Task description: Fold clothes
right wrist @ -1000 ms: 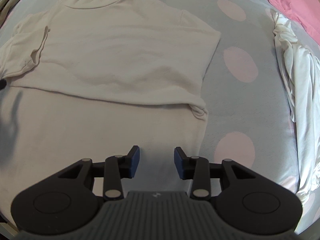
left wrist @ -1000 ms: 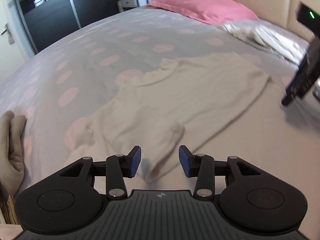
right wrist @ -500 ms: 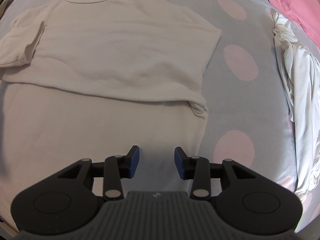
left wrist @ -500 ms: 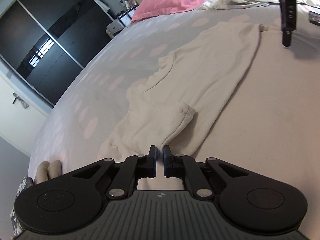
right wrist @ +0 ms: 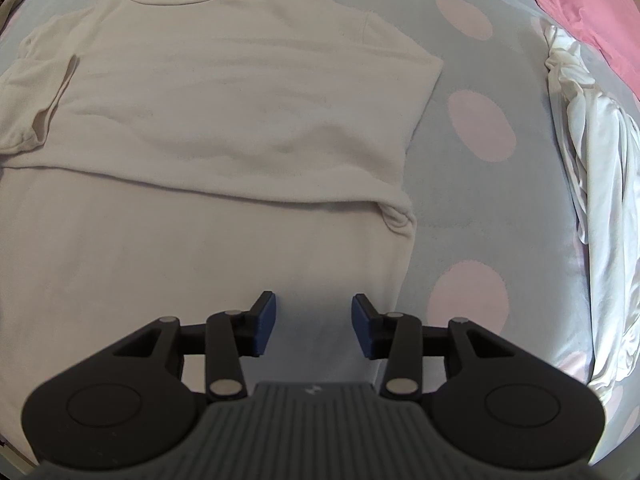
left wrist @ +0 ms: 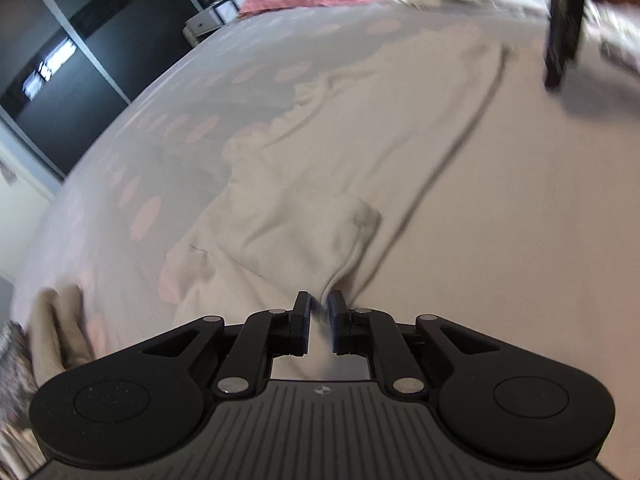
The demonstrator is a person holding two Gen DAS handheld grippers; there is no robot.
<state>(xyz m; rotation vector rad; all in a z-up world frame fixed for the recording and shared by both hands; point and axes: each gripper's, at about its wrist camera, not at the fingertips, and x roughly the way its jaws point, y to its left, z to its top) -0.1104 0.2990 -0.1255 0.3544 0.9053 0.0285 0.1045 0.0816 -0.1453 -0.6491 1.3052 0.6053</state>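
Bed (right wrist: 472, 208) | cream shirt (right wrist: 224, 112) spread | left claw (left wrist: 319, 312) pinches sleeve

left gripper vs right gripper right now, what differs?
The left gripper is shut on the sleeve of the cream shirt; the right gripper is open, gripping nothing. The left gripper points slantwise across the bed; the right gripper points down over the shirt's lower part. Both have blue pads.

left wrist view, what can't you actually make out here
- Left claw: cream fabric of the shirt sits between its pads, but how many layers is hidden by them.
- Right claw: only one dark finger shows, motion-blurred and cut by the top edge.
- Beige cloth at lower left: blurred, cut by the frame edge.
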